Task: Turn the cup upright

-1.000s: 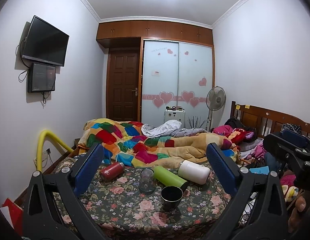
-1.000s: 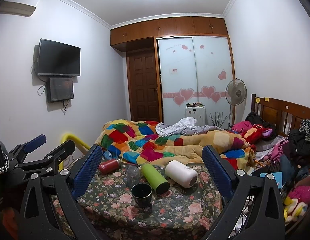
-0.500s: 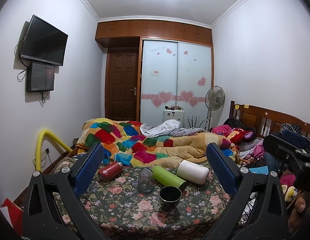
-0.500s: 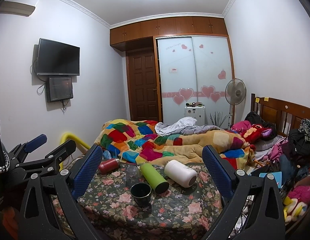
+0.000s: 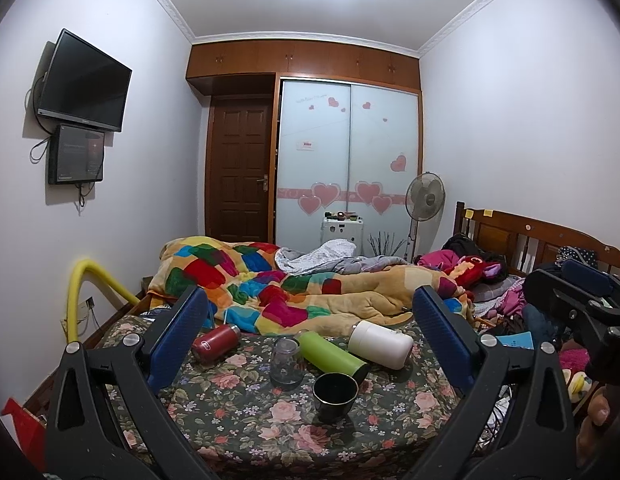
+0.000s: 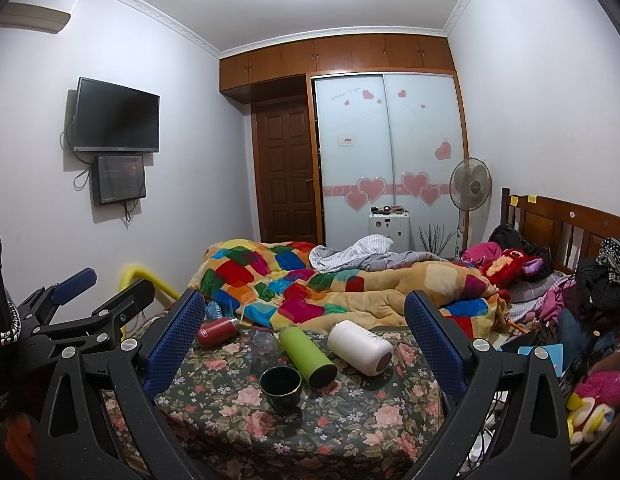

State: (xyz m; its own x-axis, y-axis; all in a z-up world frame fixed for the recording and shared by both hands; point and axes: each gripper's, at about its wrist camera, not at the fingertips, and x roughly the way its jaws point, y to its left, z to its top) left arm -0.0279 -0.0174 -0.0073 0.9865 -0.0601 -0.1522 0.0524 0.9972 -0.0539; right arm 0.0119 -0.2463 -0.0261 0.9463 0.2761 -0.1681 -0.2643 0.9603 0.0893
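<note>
On the floral cloth [image 5: 238, 412] [image 6: 349, 412] a clear glass cup [image 5: 286, 362] [image 6: 263, 346] stands mouth down. A dark cup [image 5: 334, 396] [image 6: 280, 388] stands upright in front of it. A green bottle [image 5: 333, 356] [image 6: 308, 356], a white bottle [image 5: 381, 344] [image 6: 359, 346] and a red bottle [image 5: 215, 342] [image 6: 217, 332] lie on their sides. My left gripper [image 5: 310, 340] and right gripper [image 6: 304, 340] are both open and empty, held back from the cups. The left gripper also shows at the left edge of the right wrist view [image 6: 86, 308].
A colourful patchwork blanket [image 5: 278, 288] lies heaped behind the cloth. A yellow tube [image 5: 76, 292] stands at the left. Clothes and toys [image 6: 581, 320] pile up on the right by a wooden headboard [image 6: 565, 224]. A fan [image 5: 425, 196] and wardrobe [image 5: 345, 160] stand at the back.
Both views shift slightly, with the cloth and cups sitting a little higher and to the left in frame. Nothing on the cloth has moved and both grippers stay open.
</note>
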